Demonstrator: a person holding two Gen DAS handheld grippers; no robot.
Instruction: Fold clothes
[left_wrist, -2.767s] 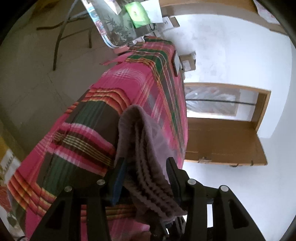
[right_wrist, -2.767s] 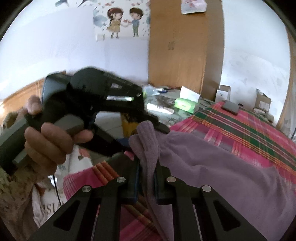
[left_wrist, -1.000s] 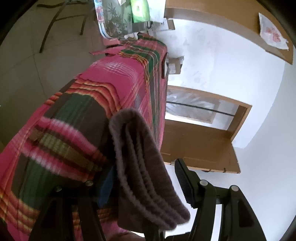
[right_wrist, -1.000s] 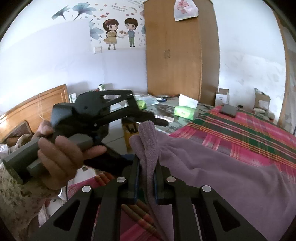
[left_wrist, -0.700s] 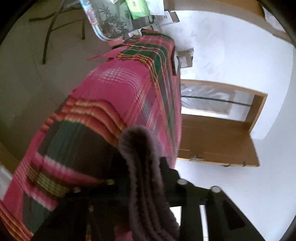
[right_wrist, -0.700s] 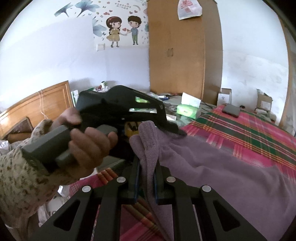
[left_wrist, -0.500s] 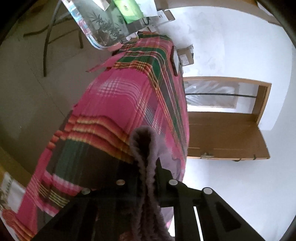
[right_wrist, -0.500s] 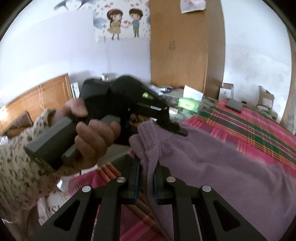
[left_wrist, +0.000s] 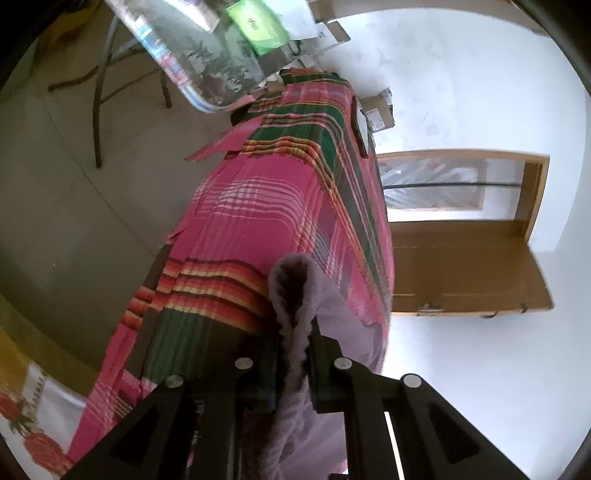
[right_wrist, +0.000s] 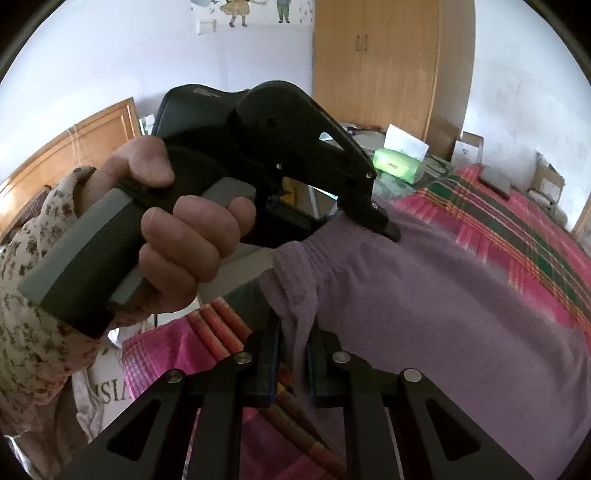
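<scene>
The left gripper (left_wrist: 294, 347) has just been closing, and its jaws now pinch a ribbed, bunched edge of the purple garment (left_wrist: 295, 295), with the cloth squeezed between the two pads and a rounded fold poking out past the tips toward twelve o'clock. In the right wrist view the same left gripper (right_wrist: 384, 225) shows from the side at about twelve o'clock, gripped by a hand (right_wrist: 184, 236) in a floral-print sleeve (right_wrist: 33, 295) off at nine o'clock, its tips buried in the waistband of the garment.

The right gripper (right_wrist: 294, 354) is drawn in narrow on another gathered bit of the same purple garment (right_wrist: 424, 295), the fabric pinched between its fingers and rising from them as a short crumpled ridge. From there the cloth spreads wide toward three and four o'clock, lying across a bed covered with a pink, green and orange plaid bedspread (right_wrist: 517, 221).

Farther out, a green tissue box (right_wrist: 399, 162) sits on a cluttered glass-topped table (right_wrist: 369, 140) at one o'clock, beside the head of the bed. A tall wooden wardrobe (right_wrist: 376, 62) stands against the far wall at twelve o'clock, and a cardboard box (right_wrist: 550, 181) rests near the wall at two o'clock.
</scene>
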